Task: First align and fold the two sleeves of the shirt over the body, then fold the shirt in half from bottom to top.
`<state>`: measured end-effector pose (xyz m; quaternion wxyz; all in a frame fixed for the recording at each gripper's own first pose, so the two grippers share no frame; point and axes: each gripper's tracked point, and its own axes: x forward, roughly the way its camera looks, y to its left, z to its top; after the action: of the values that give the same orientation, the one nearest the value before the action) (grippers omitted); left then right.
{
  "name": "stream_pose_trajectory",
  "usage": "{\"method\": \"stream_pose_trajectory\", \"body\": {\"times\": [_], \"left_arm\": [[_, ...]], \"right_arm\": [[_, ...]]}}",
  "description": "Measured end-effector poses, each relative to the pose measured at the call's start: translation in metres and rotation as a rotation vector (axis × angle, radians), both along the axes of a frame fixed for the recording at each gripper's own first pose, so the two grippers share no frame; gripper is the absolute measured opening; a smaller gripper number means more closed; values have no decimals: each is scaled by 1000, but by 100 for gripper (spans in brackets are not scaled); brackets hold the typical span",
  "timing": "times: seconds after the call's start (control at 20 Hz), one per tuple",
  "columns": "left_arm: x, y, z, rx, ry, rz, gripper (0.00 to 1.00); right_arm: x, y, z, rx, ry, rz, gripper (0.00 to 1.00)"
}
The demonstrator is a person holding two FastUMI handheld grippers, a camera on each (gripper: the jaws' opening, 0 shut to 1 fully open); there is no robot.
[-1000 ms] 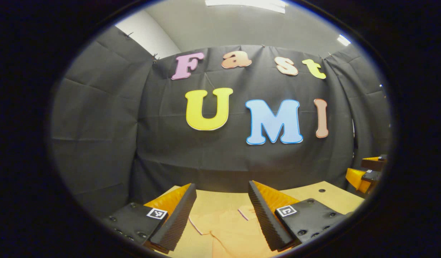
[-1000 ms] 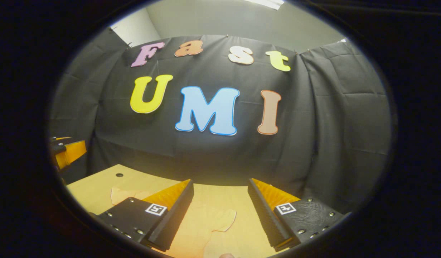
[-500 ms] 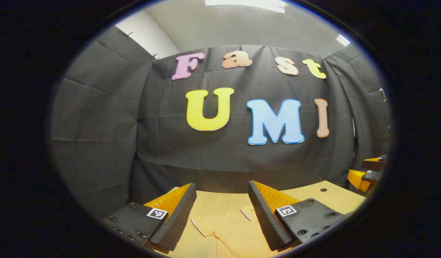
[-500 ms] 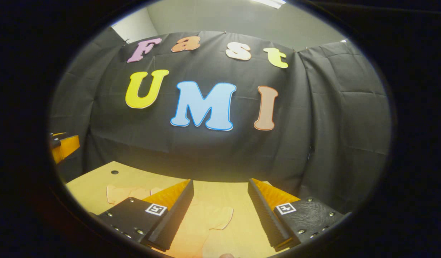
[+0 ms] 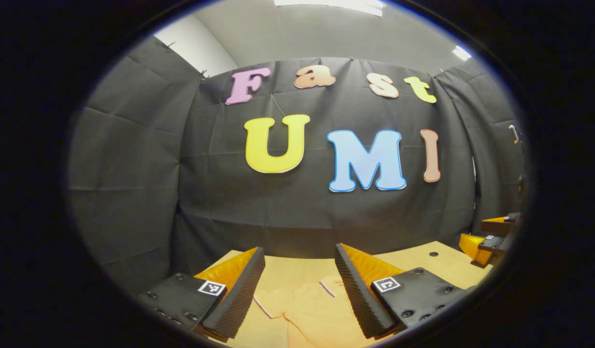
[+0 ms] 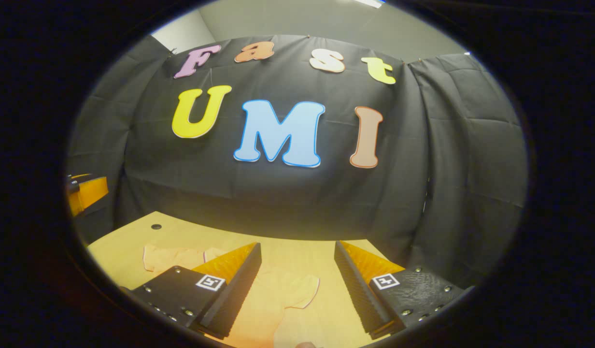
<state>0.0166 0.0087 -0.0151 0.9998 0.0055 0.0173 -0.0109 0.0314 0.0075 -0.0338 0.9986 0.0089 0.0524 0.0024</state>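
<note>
Hovering above the table, the left gripper has its fingers spread wide with nothing between them. Below the gap lies the shirt, pale orange, flat on the light wood. One sleeve shows a thin dark-edged cuff just inside the left-hand finger; a second short edge line sits close to the right-hand finger. Neither finger touches the cloth as far as the left gripper view shows.

At the right rim of the same view, the right gripper hangs well apart, over the table's far corner near a small round hole.

Right gripper view: right gripper also wide open, holding nothing, raised over the table. Shirt spread beneath it. A sleeve with a rounded, dark-trimmed end lies in the gap between the fingers. Another part of the shirt reaches left, past the left-hand finger, toward the hole. Left gripper sits at the far left edge, only partly seen; its opening cannot be judged from here.

Black cloth wall stands behind the table.
</note>
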Motion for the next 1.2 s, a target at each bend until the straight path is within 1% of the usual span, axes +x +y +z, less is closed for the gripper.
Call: {"method": "stream_pose_trajectory", "body": {"times": [0.05, 0.15, 0.2, 0.25, 0.3, 0.4, 0.65, 0.7, 0.75, 0.8, 0.85, 1.2], "left_arm": [[1, -1, -2, 1, 5, 2, 95], [4, -3, -4, 4, 9, 1, 95], [9, -4, -5, 8, 12, 3, 97], [15, -5, -7, 10, 18, 5, 97], [18, -7, -9, 8, 24, 4, 95], [21, -9, -14, 4, 35, 5, 97], [29, -12, -25, 8, 55, 19, 97], [29, -13, -26, 6, 59, 21, 95], [31, -14, -26, 6, 59, 23, 97], [31, -15, -27, 5, 61, 24, 92], [32, -15, -28, 5, 62, 27, 97], [29, -5, -37, 12, 85, 58, 97]], "right_arm": [[6, 0, -5, 6, 14, 7, 94], [19, -1, -16, 13, 38, 9, 95], [26, -2, -23, 16, 52, 9, 95], [33, -3, -30, 18, 69, 9, 95], [40, -4, -36, 21, 84, 10, 95], [53, -6, -50, 32, 118, 11, 95], [88, -12, -84, 43, 199, 2, 95], [93, -13, -93, 51, 218, 3, 95], [99, -14, -99, 60, 239, 1, 95], [105, -14, -107, 71, 260, 1, 95], [112, -17, -114, 78, 281, -3, 95], [136, -23, -175, 115, 428, -24, 95]]}}
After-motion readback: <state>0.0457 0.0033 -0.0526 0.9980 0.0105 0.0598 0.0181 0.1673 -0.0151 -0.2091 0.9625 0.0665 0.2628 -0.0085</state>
